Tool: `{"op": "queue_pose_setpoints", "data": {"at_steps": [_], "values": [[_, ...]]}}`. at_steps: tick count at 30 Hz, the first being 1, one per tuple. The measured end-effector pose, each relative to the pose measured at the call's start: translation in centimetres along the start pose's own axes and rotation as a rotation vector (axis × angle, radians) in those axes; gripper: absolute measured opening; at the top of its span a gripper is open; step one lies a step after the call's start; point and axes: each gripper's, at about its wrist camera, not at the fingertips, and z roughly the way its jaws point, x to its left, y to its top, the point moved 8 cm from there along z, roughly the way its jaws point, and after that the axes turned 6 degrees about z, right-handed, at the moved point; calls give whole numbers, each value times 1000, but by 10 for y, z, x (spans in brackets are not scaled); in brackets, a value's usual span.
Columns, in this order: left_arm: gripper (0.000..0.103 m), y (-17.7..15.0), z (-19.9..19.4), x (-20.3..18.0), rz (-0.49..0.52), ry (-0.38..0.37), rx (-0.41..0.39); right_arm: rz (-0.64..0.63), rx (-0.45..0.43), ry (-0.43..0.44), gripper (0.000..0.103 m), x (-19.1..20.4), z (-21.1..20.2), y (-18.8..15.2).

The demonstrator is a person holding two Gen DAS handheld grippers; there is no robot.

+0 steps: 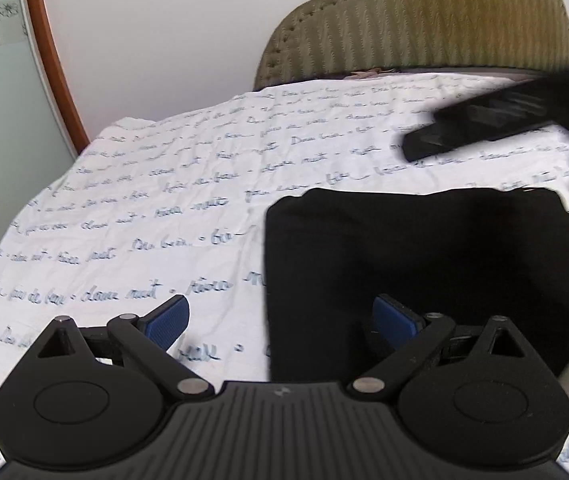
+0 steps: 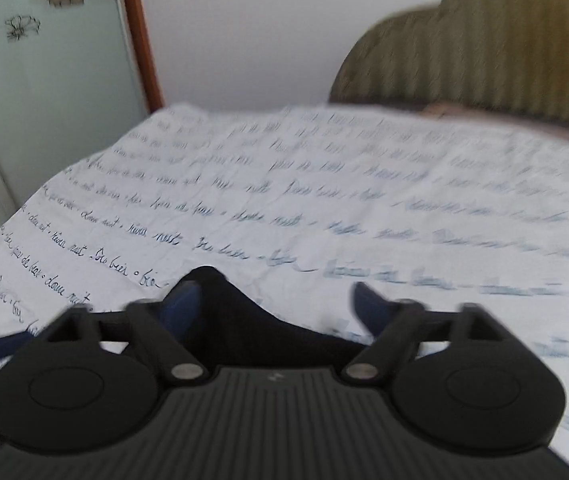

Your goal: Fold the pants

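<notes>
While the left wrist view gave us the black pants [image 1: 424,264] whole, folded into a compact block on the script-printed bedsheet [image 1: 144,200] at about three o'clock of centre, the right wrist view caught only one dark corner of them [image 2: 236,312] poking up between our fingers at six o'clock.

Only the left view showed our right gripper [image 1: 484,124] from outside, a blurred black bar reaching in from two o'clock above the sheet, past the far edge of the pants.

Our left gripper [image 1: 280,320] sat low at six o'clock with its jaws spread wide and nothing between them: the left blue pad [image 1: 166,320] over bare sheet, the right one over the near left part of the pants. In its own view, our right gripper [image 2: 280,304] likewise had its jaws wide apart, gripping nothing.

Whether any pad touched cloth, we could not tell. The right view was smeared, the padded headboard [image 2: 484,40] at one o'clock soft-edged and cut off by the frame.
</notes>
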Motion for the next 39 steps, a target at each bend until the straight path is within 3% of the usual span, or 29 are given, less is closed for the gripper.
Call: {"op": "queue_pose_setpoints", "data": {"at_steps": [3,8,10,14,16,22,25,28,33,39], "values": [[99,-1,-8,-10,2,-23,-3,5,-25,-49,103,-13,-47,-19],[99,-12,-17,-30,27,-64,19,62,88,-87,103,-27,-92,-69],[99,-21,-13,-36,45,-72,55,54,127,-145,103,-32,-96,-90],[99,-39,-8,-39,43,-70,115,26,168,-182,103,-37,-87,-119],[99,-43,-16,-34,23,-75,111,-15,219,-302,103,-41,-83,-131],[99,-54,-40,-25,-20,-125,102,39,-3,-310,103,-11,-145,-135],[99,-62,-48,-28,-51,-134,117,84,57,-264,103,5,-153,-154],[99,-66,-58,-32,-50,-131,110,49,83,-253,103,17,-160,-170],[99,-75,-69,-40,-50,-149,115,50,65,-286,103,16,-164,-176],[99,-90,-57,-46,-41,-83,122,30,-11,-348,103,-3,-137,-175]]}}
